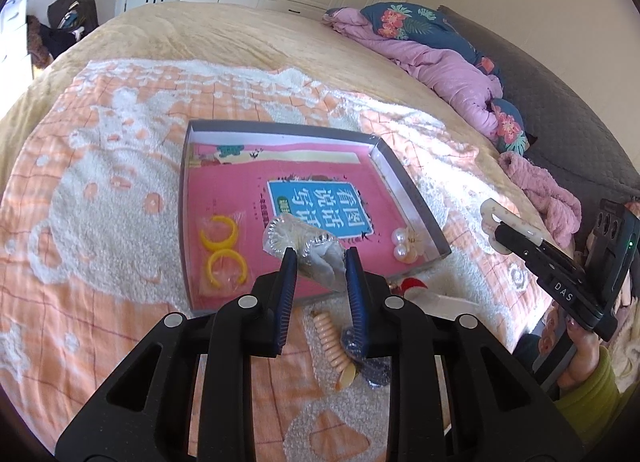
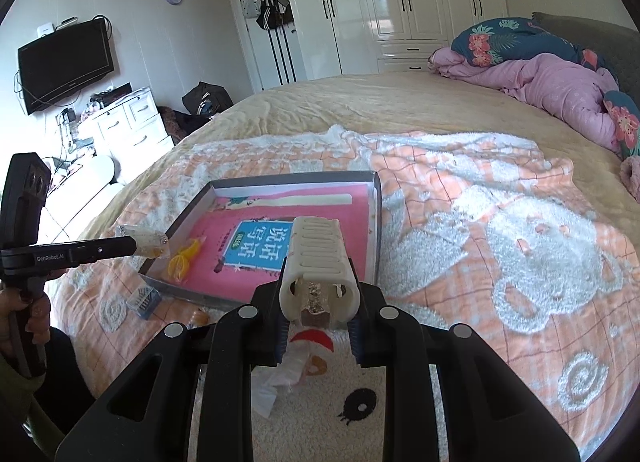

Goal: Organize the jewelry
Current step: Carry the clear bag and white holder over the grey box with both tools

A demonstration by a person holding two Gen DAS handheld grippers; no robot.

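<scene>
On the bed, over an orange-and-white towel blanket (image 1: 100,181), lay a shallow grey-walled box (image 1: 416,197) with a pink book cover as its floor. Inside it were two yellow open rings in a clear packet (image 1: 222,250) near the left wall and a pair of pearl earrings (image 1: 402,244) near the right corner.

The left claw (image 1: 320,262) was clenched on a clear plastic packet holding silvery jewelry (image 1: 304,246), which it held above the near part of the box. Below that claw, on the blanket just outside the box, lay a peach spiral hair tie (image 1: 332,342) beside a dark blue sparkly piece (image 1: 372,366).

The right claw (image 2: 318,302) was clenched on a cream hair claw clip (image 2: 316,254), raised off the blanket and to the right of the box; in the left wrist view the clip's end stuck out past the fingertips. Beneath it on the blanket sat a red-and-white ornament (image 2: 312,342) and some crumpled clear wrapping (image 2: 276,382). A small blue packet (image 2: 144,300) rested near the box's front corner. A hand in a green sleeve (image 1: 580,354) gripped the right tool's handle.
</scene>
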